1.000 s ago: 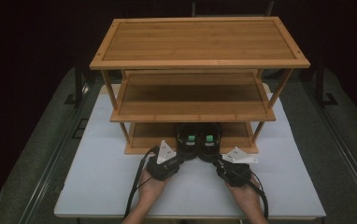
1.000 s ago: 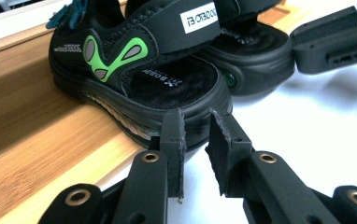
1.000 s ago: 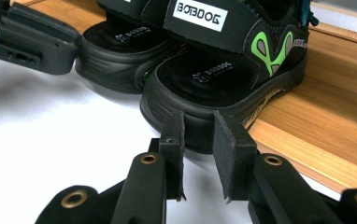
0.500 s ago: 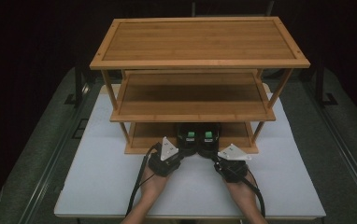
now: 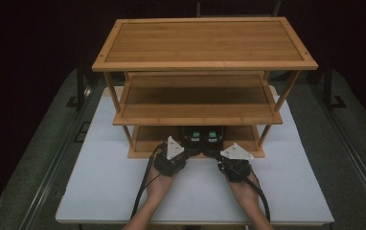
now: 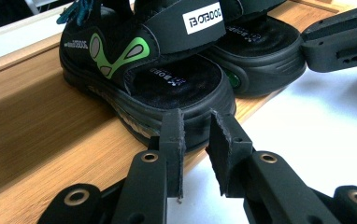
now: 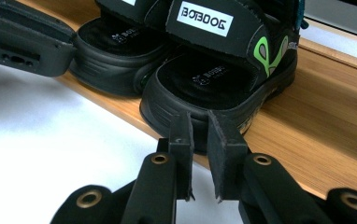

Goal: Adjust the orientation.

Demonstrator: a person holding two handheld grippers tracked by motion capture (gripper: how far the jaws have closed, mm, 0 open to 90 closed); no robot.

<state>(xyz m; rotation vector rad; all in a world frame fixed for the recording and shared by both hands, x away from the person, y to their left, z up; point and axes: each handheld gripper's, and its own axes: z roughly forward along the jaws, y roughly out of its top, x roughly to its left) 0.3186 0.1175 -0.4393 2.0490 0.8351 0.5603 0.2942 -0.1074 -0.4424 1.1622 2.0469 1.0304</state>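
Both sandals, the left sandal (image 6: 144, 70) and the right sandal (image 7: 223, 79), now sit side by side on the bottom shelf (image 5: 147, 139) of the bamboo rack, heels at its front edge. The hands have drawn back toward the tabletop (image 5: 99, 187); the left gripper (image 6: 196, 135) is closed to a narrow gap on nothing, and the right gripper (image 7: 200, 133) has just been closing, also empty. The placing looks finished.

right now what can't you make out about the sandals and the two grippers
- High view: most of both sandals hidden under the middle shelf.
- Left gripper view: left gripper has its jaws narrow at the near sandal's heel; pad contact unclear. Sandal's front cut off by the top edge.
- Right gripper view: right gripper likewise, jaws just closing; touch unclear.
- Bottom shelf: back part shaded in the high view.
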